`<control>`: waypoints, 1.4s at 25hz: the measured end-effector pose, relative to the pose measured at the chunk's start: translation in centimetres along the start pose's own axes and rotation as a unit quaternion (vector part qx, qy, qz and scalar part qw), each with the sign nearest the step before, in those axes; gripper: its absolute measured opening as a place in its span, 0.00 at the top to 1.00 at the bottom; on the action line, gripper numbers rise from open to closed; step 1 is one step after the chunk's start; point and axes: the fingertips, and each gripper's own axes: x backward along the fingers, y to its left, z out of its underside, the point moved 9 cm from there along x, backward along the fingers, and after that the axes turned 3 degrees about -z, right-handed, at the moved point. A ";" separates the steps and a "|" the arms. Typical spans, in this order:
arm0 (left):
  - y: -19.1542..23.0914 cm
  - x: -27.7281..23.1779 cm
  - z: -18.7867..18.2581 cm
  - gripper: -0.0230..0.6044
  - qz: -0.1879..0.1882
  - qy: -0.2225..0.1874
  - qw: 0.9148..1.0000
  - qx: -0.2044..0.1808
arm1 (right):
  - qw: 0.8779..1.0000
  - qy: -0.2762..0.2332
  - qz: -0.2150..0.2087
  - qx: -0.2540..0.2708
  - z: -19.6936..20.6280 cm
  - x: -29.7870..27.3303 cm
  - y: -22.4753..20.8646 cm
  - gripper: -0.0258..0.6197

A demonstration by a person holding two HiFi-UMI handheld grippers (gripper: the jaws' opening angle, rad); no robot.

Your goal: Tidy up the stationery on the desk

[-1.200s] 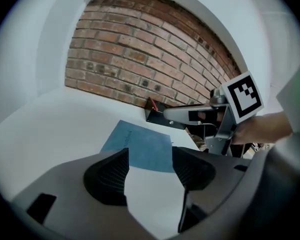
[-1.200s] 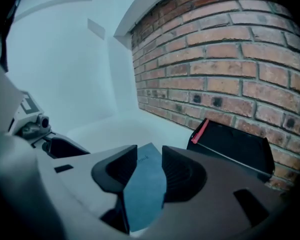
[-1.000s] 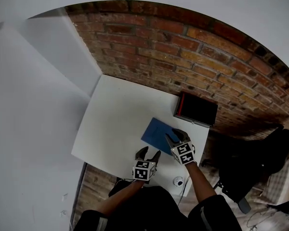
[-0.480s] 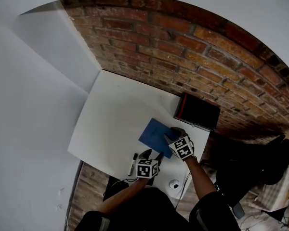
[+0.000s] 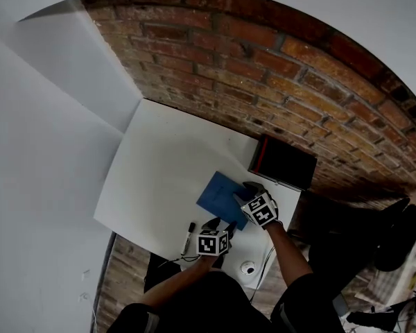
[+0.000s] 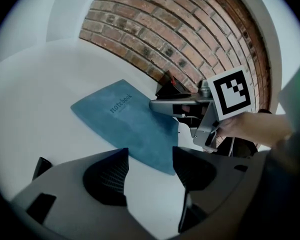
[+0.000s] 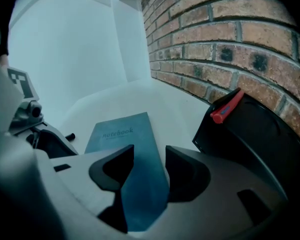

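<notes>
Right gripper [image 7: 149, 159], its jaws just opened wider and pinching nothing, hangs over the near end of the blue notebook [image 7: 117, 134], which lies flat on the worktop [image 5: 159, 165] with its long axis straight ahead. The left gripper [image 6: 150, 159], spread and empty, sits just short of its corner.

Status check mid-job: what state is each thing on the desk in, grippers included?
Notebook: closed, flat on the desk.
Marker: lying flat, untouched, near the desk's edge.
Black box: standing by the brick wall.
Left gripper: open, empty.
Right gripper: jaws just opened, over the notebook's edge, not gripping.
</notes>
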 end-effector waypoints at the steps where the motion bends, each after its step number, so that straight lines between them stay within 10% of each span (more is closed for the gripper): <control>1: 0.0 -0.1 0.0 0.54 -0.001 0.001 1.000 0.003 | 1.000 0.002 -0.005 -0.001 0.0 -0.1 0.0 0.67; 18: 0.3 0.5 -2.4 0.54 0.020 -0.026 0.997 -0.068 | 0.998 0.001 0.014 -0.063 0.2 -0.4 0.4 0.67; 35: 2.1 0.5 -1.9 0.54 -0.014 -0.005 0.998 0.060 | 0.998 0.006 0.025 -0.062 0.1 -0.5 0.7 0.67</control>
